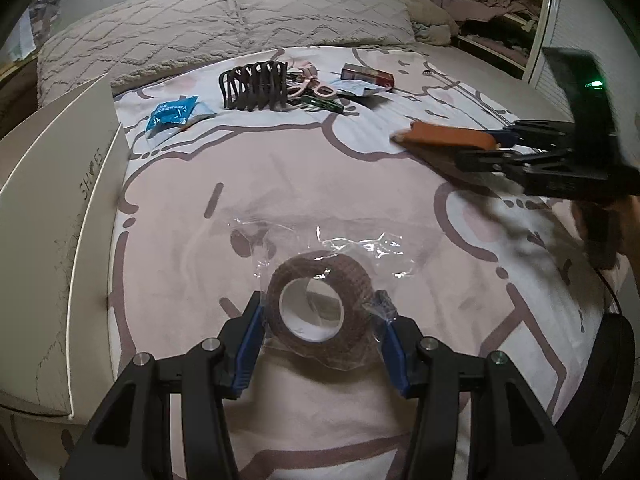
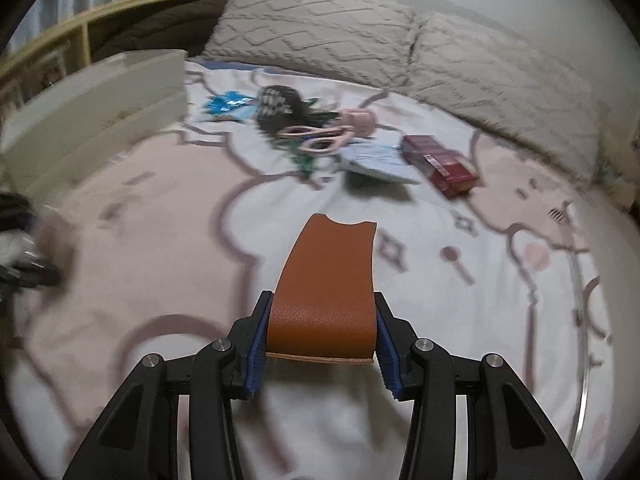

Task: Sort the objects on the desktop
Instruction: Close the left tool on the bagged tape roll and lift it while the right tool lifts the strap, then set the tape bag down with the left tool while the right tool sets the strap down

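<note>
okay, i've got my left gripper (image 1: 320,320) clamped on the wrapped tape roll (image 1: 318,306), right gripper (image 2: 320,340) pinching the leather piece (image 2: 330,280); box (image 1: 52,216) sits left, nearer my left hand.

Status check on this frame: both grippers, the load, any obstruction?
Left gripper shut on wrapped tape roll. Right gripper shut on tan leather piece, lifted off the bedsheet. Nothing in the way.

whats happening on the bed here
A person is sorting small items on a bed with two tools. The left hand-held gripper clamps a brown tape roll in clear wrap, the right hand-held gripper a tan leather piece. Scissors, a red box and a blue packet lie untouched farther back.
</note>
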A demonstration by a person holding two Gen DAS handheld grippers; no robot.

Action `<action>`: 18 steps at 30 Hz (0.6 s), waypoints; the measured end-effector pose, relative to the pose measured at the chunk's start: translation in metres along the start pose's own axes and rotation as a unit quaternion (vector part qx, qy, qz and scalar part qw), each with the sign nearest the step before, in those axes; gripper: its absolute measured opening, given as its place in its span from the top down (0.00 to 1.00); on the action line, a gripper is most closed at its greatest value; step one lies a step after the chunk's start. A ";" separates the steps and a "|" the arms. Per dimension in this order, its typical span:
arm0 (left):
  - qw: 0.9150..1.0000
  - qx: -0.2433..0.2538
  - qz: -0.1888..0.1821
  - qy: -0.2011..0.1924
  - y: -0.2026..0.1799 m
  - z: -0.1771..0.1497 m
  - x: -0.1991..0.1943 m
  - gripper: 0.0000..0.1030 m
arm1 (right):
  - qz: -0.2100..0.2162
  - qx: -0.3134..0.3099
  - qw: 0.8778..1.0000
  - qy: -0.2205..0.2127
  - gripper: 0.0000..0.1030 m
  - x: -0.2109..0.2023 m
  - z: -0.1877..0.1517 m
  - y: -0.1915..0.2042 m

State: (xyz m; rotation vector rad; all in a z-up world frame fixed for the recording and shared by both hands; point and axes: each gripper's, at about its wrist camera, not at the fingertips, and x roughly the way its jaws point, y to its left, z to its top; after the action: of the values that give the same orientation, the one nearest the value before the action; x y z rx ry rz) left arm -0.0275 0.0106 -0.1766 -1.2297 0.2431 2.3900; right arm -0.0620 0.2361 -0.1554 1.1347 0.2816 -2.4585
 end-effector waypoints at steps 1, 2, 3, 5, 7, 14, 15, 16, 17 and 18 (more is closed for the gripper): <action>1.000 0.001 -0.001 0.001 0.000 0.000 0.000 0.49 | 0.011 0.003 1.000 0.001 0.54 -0.005 -0.001 0.006; 1.000 0.001 -0.005 0.001 -0.001 -0.001 0.000 0.49 | 0.017 0.003 1.000 0.002 0.54 -0.009 -0.003 0.011; 1.000 0.000 -0.010 0.002 -0.001 -0.001 -0.001 0.49 | 0.021 0.001 1.000 0.003 0.54 -0.011 -0.005 0.018; 1.000 -0.002 -0.016 0.004 0.000 -0.002 -0.001 0.49 | 0.035 0.002 0.999 0.010 0.54 -0.014 -0.012 0.031; 1.000 -0.004 -0.019 0.005 0.000 -0.003 -0.001 0.49 | 0.044 0.009 0.999 0.017 0.54 -0.014 -0.019 0.041; 1.000 -0.009 -0.028 0.010 0.001 -0.006 -0.001 0.48 | 0.053 0.059 0.997 0.020 0.54 -0.010 -0.047 0.056; 1.000 -0.008 -0.028 0.011 0.000 -0.007 -0.001 0.48 | 0.046 0.061 0.997 0.019 0.54 -0.007 -0.051 0.057; 1.000 -0.007 -0.027 0.011 0.000 -0.007 -0.001 0.48 | 0.041 0.062 0.997 0.013 0.53 -0.006 -0.055 0.059; 1.000 -0.007 -0.026 0.012 0.000 -0.007 0.000 0.48 | 0.037 0.062 0.997 0.007 0.51 -0.006 -0.056 0.061; 1.000 -0.007 -0.026 0.012 0.000 -0.006 0.000 0.47 | 0.037 0.061 0.997 0.003 0.49 -0.007 -0.057 0.062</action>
State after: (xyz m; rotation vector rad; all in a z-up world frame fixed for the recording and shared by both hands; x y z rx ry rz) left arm -0.0227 0.0087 -0.1804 -1.2570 0.2000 2.3384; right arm 0.0087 0.2024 -0.1880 1.1805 0.0908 -2.4361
